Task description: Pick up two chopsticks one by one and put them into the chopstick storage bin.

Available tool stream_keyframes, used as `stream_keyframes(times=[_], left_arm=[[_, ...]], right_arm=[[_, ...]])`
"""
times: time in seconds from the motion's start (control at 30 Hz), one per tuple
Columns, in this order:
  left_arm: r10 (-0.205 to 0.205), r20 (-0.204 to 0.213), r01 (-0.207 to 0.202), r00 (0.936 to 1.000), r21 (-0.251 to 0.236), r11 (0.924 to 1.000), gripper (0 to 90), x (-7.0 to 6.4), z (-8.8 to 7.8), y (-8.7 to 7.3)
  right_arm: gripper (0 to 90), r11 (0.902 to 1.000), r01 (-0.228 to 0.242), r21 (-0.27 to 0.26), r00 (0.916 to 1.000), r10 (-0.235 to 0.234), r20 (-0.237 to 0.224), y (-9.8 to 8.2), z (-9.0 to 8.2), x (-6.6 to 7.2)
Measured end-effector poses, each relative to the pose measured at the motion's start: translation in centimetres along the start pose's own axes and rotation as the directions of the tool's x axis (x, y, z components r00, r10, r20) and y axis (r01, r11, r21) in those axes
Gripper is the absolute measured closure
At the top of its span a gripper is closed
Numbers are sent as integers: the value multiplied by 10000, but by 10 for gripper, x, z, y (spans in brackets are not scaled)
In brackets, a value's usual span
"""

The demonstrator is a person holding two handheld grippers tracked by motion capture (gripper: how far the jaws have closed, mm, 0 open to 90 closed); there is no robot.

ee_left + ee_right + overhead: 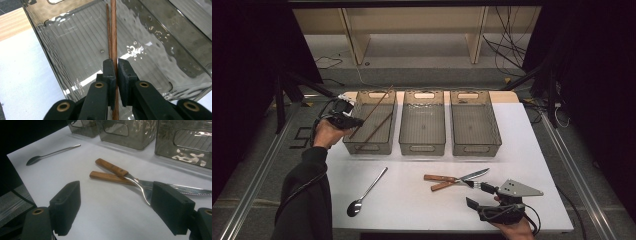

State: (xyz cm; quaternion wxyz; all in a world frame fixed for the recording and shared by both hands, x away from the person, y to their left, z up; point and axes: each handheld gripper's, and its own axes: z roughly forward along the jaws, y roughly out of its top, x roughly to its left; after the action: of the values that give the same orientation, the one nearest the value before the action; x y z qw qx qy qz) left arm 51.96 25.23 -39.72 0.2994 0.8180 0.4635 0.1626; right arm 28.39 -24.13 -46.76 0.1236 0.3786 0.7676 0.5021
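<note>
My left tool has its jaws almost closed, and they pinch a chopstick. The chopstick is a long, thin, round stick of brown wood with fine lines along it. It runs straight ahead from between the jaws and down into the first bin. Just beside it, on its left in the left gripper view, I see a second chopstick of the same brown wood. It looks a bit thinner and darker, and it lies farther off inside the bin.

The first bin is a see-through grey box with a ribbed floor and a handle hole in its end wall. In the high view, the left tool is at the near left corner of this bin, and both sticks slant across it. Past it, to the right, stand the middle bin and the far bin. I see nothing in the middle bin. The far bin has a small dark thing at its back end, too small for me to tell what it is.

My right tool has its jaws wide apart and holds nothing. Just ahead of it on the white bench lie a knife and a fork, crossed, both with wooden handles. Farther off to its left lies a spoon.
</note>
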Motion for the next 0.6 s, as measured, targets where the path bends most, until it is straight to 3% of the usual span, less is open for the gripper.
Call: stream_keyframes(times=[0.13, 0.17, 0.23, 0.33, 0.5, 0.6], left_arm=[[-154, -96, 154, 9998, 32, 9999, 830, 0, 0, 1], [-225, -186, 223, 9996, -132, 9997, 747, -1, -1, 2], [-408, -176, 401, 9990, -373, 9985, 711, -2, -3, 3], [-449, -183, 443, 9988, -317, 9985, 549, -5, -7, 5], [-592, 208, 604, 9980, -602, 9964, 383, -16, -20, 6], [-609, 364, 634, 9975, -728, 9953, 348, -24, -27, 4]], right_arm=[[249, 10000, -6, -10, 10000, 6, 8, 0, 0, 0], [249, 10000, -2, -33, 10000, 2, 23, 0, 0, 0], [249, 10000, 2, -34, 10000, -2, 25, 0, 0, 0], [249, 10000, -15, -32, 10000, 15, 26, 0, 0, 0], [250, 10000, -11, -34, 10000, 11, 41, 0, -1, 0], [249, 10000, -6, -44, 10000, 6, 41, 0, -1, 1]])
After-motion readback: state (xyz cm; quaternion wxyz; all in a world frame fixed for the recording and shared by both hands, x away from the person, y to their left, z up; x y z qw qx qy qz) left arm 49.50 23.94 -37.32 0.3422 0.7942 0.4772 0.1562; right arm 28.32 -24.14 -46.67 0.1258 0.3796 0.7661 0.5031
